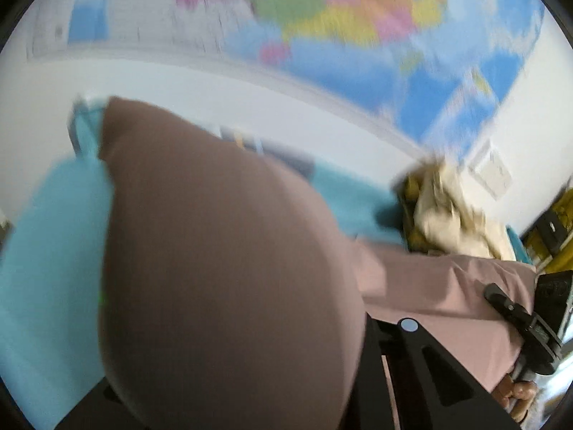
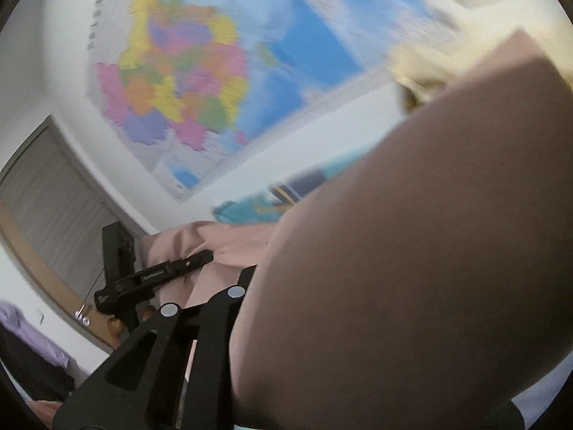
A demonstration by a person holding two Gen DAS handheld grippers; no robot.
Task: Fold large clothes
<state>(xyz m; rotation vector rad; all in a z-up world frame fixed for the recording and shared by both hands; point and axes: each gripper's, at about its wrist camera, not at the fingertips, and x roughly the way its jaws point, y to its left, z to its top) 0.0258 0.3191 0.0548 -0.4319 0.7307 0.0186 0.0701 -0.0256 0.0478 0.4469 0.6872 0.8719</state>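
A large dusty-pink garment [image 1: 222, 251] fills the left wrist view, draped over my left gripper [image 1: 361, 326] and hiding its left finger; only the right finger [image 1: 426, 351] shows. It also drapes over my right gripper [image 2: 236, 297] in the right wrist view [image 2: 412, 251], hiding the right finger; the left finger [image 2: 157, 337] shows. Both grippers are shut on the cloth and hold it lifted above the teal surface [image 1: 46, 251]. Each view shows the other gripper [image 1: 519, 322] [image 2: 150, 276] pinching the stretched pink edge. Both views are motion-blurred.
A coloured wall map [image 1: 340, 18] hangs on the white wall ahead. A cream and yellow cloth pile [image 1: 451, 211] lies at the right on the teal surface. A grey door [image 2: 53, 215] and purple fabric [image 2: 21, 326] are at the left.
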